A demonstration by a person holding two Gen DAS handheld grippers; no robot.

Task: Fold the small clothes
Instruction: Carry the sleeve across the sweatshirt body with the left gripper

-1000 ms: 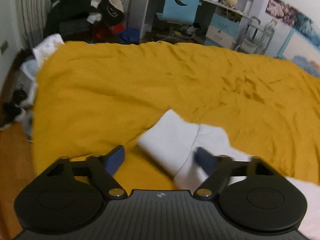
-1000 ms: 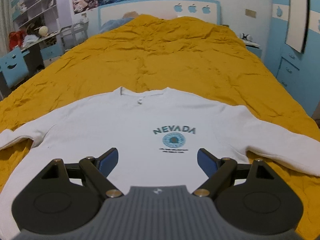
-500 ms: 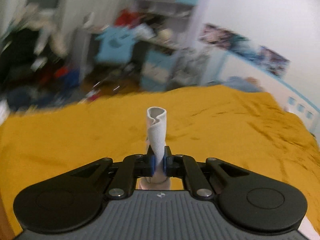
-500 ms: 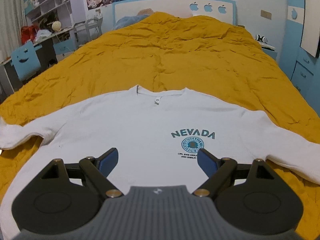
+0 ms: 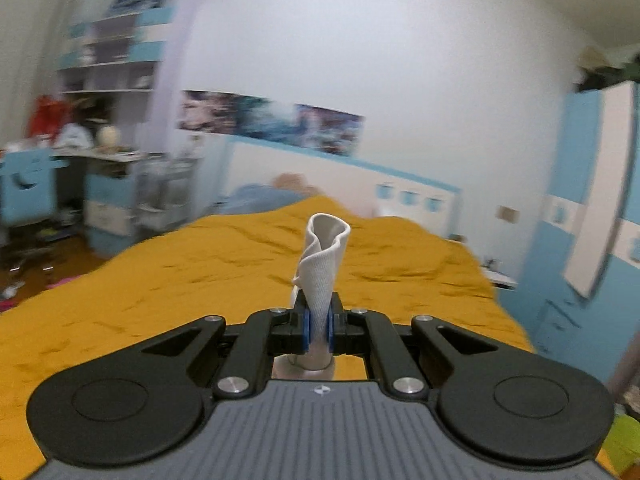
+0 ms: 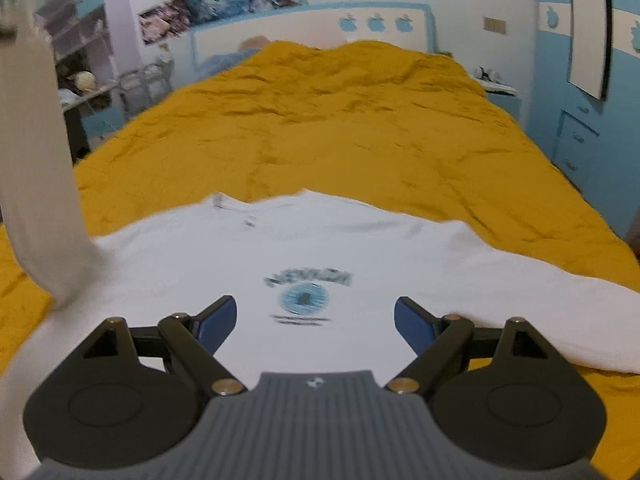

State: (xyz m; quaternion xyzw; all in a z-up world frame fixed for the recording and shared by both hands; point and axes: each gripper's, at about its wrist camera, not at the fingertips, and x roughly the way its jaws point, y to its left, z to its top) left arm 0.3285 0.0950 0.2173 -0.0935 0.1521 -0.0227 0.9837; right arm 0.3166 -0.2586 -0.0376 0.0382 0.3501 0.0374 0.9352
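Observation:
A white long-sleeved sweatshirt (image 6: 320,248) with a blue round print lies face up on the yellow bedspread (image 6: 340,128). My left gripper (image 5: 318,328) is shut on the cuff of its left sleeve (image 5: 322,264), which sticks up between the pads. In the right wrist view that sleeve (image 6: 40,168) hangs lifted at the far left. My right gripper (image 6: 316,320) is open and empty, low over the sweatshirt's hem. The right sleeve (image 6: 560,308) lies flat to the right.
The bed's blue and white headboard (image 6: 312,28) stands at the far end. A desk, shelves and a blue chair (image 5: 24,188) are to the left of the bed. Blue cupboards (image 6: 588,128) line the right side.
My left gripper shut on the sleeve cuff, lifted it off the bed and swung to face the headboard. My right gripper moved a little forward over the sweatshirt and stayed open.

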